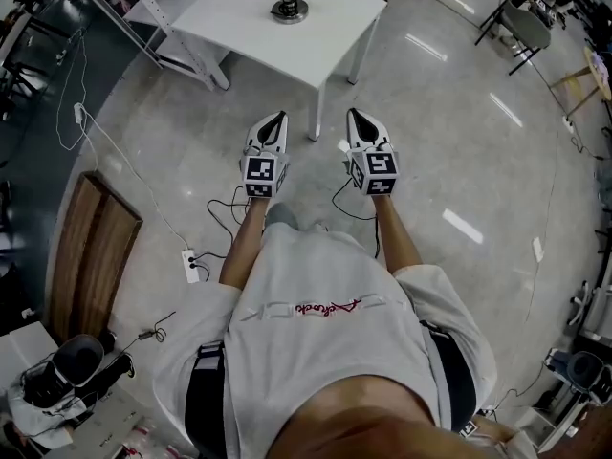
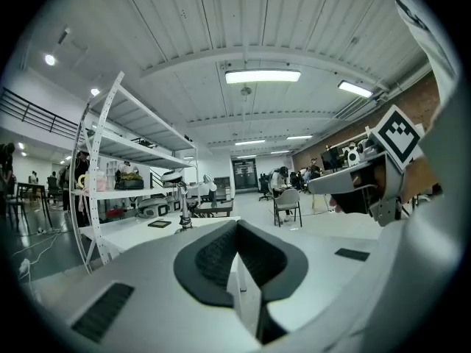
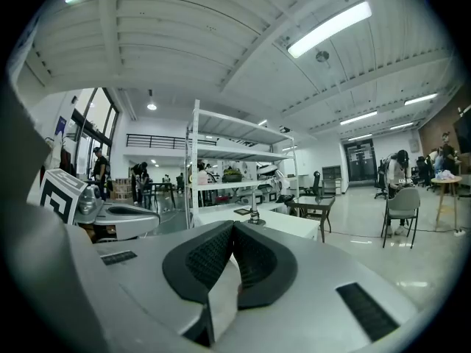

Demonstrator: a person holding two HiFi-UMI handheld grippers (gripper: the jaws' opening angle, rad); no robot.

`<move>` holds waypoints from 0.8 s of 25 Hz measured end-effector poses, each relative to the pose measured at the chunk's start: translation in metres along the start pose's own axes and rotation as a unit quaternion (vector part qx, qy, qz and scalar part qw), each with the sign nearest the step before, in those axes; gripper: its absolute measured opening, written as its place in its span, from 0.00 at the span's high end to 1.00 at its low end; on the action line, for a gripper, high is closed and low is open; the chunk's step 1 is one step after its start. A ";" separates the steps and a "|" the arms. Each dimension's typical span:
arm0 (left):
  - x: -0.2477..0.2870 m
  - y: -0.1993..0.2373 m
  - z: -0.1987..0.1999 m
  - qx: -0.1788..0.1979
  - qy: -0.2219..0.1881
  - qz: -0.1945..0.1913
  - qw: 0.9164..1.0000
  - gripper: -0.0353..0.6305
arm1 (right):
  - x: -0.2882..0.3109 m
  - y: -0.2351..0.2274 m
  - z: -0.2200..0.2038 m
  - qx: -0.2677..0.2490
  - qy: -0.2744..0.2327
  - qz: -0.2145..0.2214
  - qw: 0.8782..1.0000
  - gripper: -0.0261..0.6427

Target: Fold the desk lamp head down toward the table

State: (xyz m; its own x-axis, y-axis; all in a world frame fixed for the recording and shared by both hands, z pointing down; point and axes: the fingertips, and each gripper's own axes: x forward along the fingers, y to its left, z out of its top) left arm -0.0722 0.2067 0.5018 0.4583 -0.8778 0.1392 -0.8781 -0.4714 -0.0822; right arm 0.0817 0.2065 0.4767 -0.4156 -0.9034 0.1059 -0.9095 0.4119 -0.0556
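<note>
Desk lamp point(image 1: 289, 8) stem upright, on table point(image 1: 239, 25)

Glossy grey floor point(image 1: 459, 113); white desk point(image 1: 330, 32) at 12 o'clock, wooden boards point(image 1: 96, 247) at 9. White shelving point(image 2: 110, 153), ribbed ceiling point(image 2: 184, 35) with strip lights point(image 2: 263, 76), a chair point(image 2: 288, 201) beyond.

My left claw point(image 1: 279, 118) and right claw point(image 1: 355, 114) are smooth matt grey plastic with ribbed black pads point(image 2: 213, 259). The floor point(image 1: 459, 142) is glossy, the white surface point(image 1: 325, 36) smooth and matt, the lower-left board point(image 1: 91, 247) wood.

Desk lamp point(image 1: 288, 6) upright on white table point(image 1: 330, 32)
</note>
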 end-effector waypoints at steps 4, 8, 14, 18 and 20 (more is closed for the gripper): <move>-0.003 0.003 -0.001 0.002 0.000 0.007 1.000 0.91 | -0.001 0.005 -0.002 0.000 0.000 0.007 1.000 0.92; 0.002 0.001 0.003 0.001 -0.011 0.006 1.000 0.91 | -0.003 0.003 -0.005 -0.001 0.001 0.010 1.000 0.92; 0.015 -0.005 0.000 0.000 -0.005 0.001 1.000 0.91 | -0.001 -0.007 -0.009 -0.002 0.006 0.007 1.000 0.92; 0.026 -0.003 -0.009 0.002 0.002 -0.002 1.000 0.91 | 0.006 -0.014 -0.011 -0.004 0.006 0.003 1.000 0.92; 0.034 -0.003 -0.011 0.001 0.002 -0.005 1.000 0.91 | 0.010 -0.019 -0.012 -0.004 0.008 0.002 1.000 0.92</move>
State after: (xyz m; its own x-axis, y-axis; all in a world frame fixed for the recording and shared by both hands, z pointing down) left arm -0.0556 0.1794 0.5172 0.4665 -0.8726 0.1446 -0.8732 -0.4804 -0.0823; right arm 0.0949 0.1907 0.4910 -0.4183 -0.9001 0.1218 -0.9083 0.4155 -0.0489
